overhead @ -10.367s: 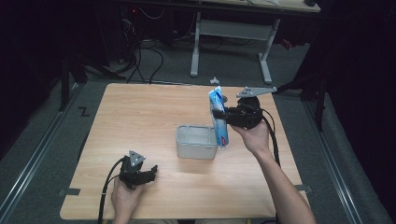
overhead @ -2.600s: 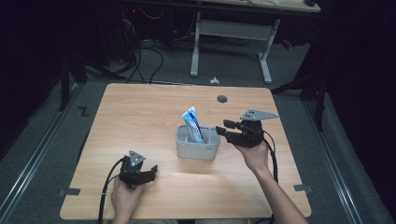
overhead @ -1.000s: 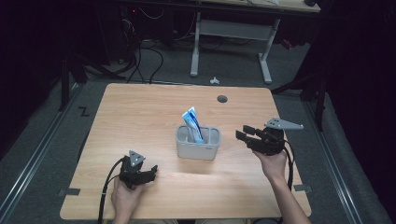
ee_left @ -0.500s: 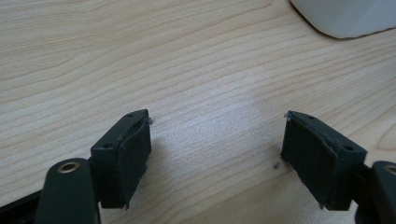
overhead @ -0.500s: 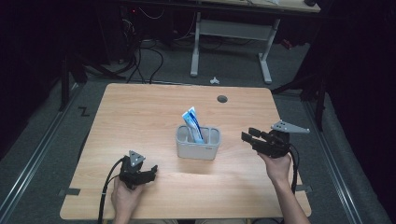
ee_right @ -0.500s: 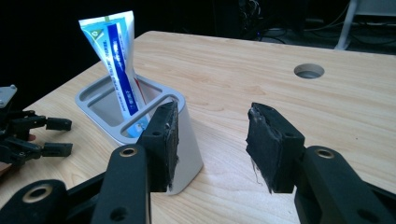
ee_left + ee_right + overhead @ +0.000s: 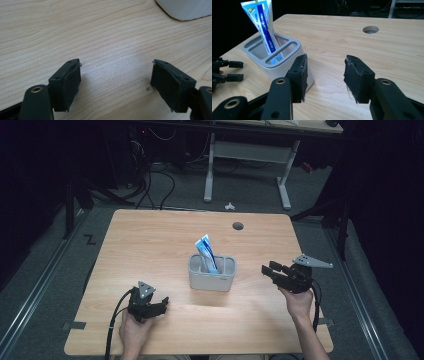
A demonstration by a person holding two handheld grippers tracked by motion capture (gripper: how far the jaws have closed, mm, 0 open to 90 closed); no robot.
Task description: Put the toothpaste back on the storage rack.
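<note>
The right gripper's (image 7: 325, 75) fingers (image 7: 357, 75) stand spread apart with only bare wood between them; they pinch nothing and touch nothing. In the right gripper view, the grey holder (image 7: 284, 62) sits just beyond and to the left of the left-hand finger, near it but apart, and the blue-and-white toothpaste tube (image 7: 263, 27) stands tilted in the holder's middle slot, its flat end up. A round hole (image 7: 371, 29) in the table (image 7: 337, 32) lies far ahead of the fingers, slightly to the right.

From the high view, the right gripper (image 7: 270, 269) points toward the holder (image 7: 212, 275) from the side, with a clear stretch of tabletop between the fingertips and the holder's wall.

The left gripper's (image 7: 116, 82) fingers (image 7: 71, 82) are also spread wide, empty, hovering close over the wood. In the left gripper view, the holder's pale base (image 7: 185, 10) shows well ahead of them, off to the right. From above, the left gripper (image 7: 162, 304) rests in the hand (image 7: 132, 330) near the table's front edge, well apart from the holder.
</note>
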